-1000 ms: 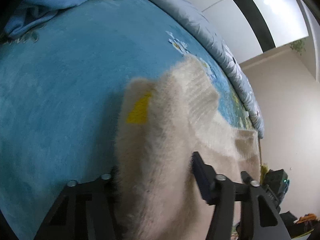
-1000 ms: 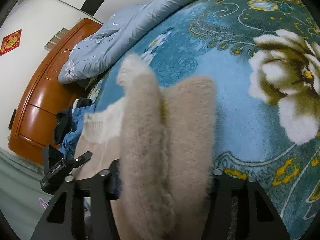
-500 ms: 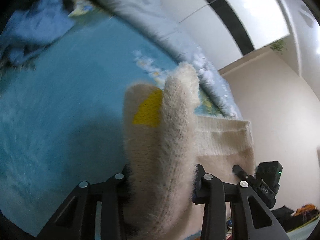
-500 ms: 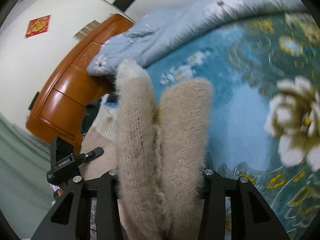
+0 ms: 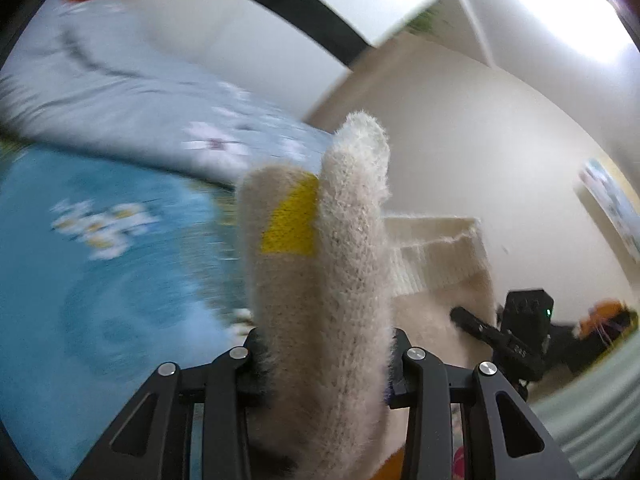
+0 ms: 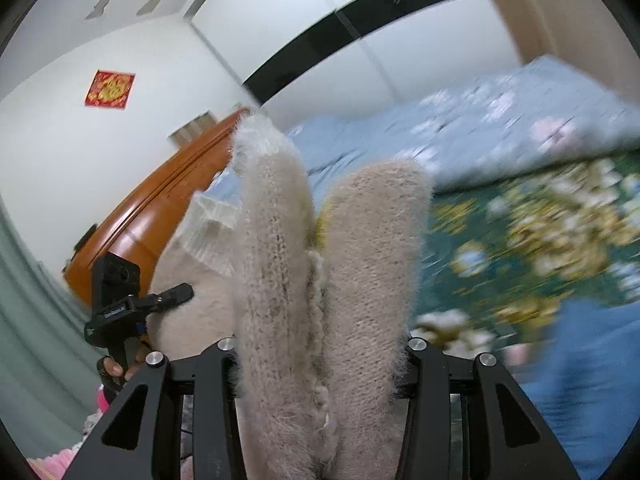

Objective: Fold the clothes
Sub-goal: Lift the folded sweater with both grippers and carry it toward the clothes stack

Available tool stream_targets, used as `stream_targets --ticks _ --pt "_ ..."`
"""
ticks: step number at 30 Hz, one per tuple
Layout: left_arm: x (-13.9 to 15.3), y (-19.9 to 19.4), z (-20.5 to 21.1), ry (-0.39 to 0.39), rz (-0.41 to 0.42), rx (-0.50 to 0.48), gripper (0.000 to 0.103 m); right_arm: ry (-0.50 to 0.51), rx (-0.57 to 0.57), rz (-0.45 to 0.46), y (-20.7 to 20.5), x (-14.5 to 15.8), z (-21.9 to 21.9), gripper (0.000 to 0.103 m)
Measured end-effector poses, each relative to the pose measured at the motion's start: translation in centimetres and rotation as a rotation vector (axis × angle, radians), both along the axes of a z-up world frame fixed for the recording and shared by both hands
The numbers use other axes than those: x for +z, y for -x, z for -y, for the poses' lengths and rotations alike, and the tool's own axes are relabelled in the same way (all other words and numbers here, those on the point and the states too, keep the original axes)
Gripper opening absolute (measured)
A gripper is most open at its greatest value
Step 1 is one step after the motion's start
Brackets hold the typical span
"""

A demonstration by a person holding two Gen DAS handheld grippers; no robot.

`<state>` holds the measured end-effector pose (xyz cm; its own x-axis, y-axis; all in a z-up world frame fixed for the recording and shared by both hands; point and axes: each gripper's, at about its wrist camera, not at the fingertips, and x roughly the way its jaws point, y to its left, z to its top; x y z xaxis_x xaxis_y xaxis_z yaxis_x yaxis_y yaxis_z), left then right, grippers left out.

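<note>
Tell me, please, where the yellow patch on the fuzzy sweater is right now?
In the left wrist view, the yellow patch sits on the cream sweater fold bunched in the left gripper, above the blue floral bedspread.

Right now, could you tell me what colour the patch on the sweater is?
Yellow patch on the cream sweater; clearest in the left wrist view.

blue floral bedspread [image 5: 92,280] down left of the gripper, grey-blue quilt [image 5: 132,120] bunched beyond it, orange wooden headboard [image 6: 160,220] and red wall decoration [image 6: 109,89] up left
</note>
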<state>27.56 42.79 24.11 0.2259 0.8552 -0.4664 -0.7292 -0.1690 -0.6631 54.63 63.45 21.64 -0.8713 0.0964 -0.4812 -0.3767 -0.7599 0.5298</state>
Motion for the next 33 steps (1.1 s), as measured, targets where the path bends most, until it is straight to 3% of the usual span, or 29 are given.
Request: stream_targets --ticks 5,9,14,18,22,24,27,30,33 --pt "3.4 -6.7 -7.6 -0.032 -0.016 -0.174 0.04 -0.036 -0.13 0.036 -9.9 3.3 -3.1 0.045" --pt "3.7 -12.3 -12.0 -0.033 -0.018 -0.298 0.04 -0.048 -0.237 0.076 -17.1 4.2 -4.7 0.045" --pt "2.5 -18.0 -15.6 -0.008 0.002 -0.366 0.04 -0.018 -0.322 0.093 -22.5 3.4 -7.0 0.045" --pt "-0.6 -20.1 -17.0 0.015 0.012 -0.369 0.04 0.04 -0.373 0.09 -24.6 0.4 -10.1 0.045" --pt "-6.1 -19.1 -18.1 0.079 0.072 -0.31 0.04 0.109 -0.398 0.08 -25.1 -4.7 -12.5 0.045" --pt "-9.1 -18.1 -18.5 0.115 0.116 -0.283 0.04 0.212 -0.444 0.104 -25.7 -9.0 -14.2 0.047" --pt "-11.9 -17.3 -18.3 0.127 0.198 -0.271 0.042 0.381 -0.476 -0.007 -27.0 -13.9 -15.4 0.05" --pt "-12.6 -17.4 -18.2 0.133 0.187 -0.267 0.044 0.398 -0.489 -0.033 -26.7 -15.4 -15.6 0.054" --pt "-12.4 -17.5 -18.0 0.135 0.181 -0.27 0.045 0.388 -0.496 -0.014 -26.6 -15.0 -15.7 0.054"
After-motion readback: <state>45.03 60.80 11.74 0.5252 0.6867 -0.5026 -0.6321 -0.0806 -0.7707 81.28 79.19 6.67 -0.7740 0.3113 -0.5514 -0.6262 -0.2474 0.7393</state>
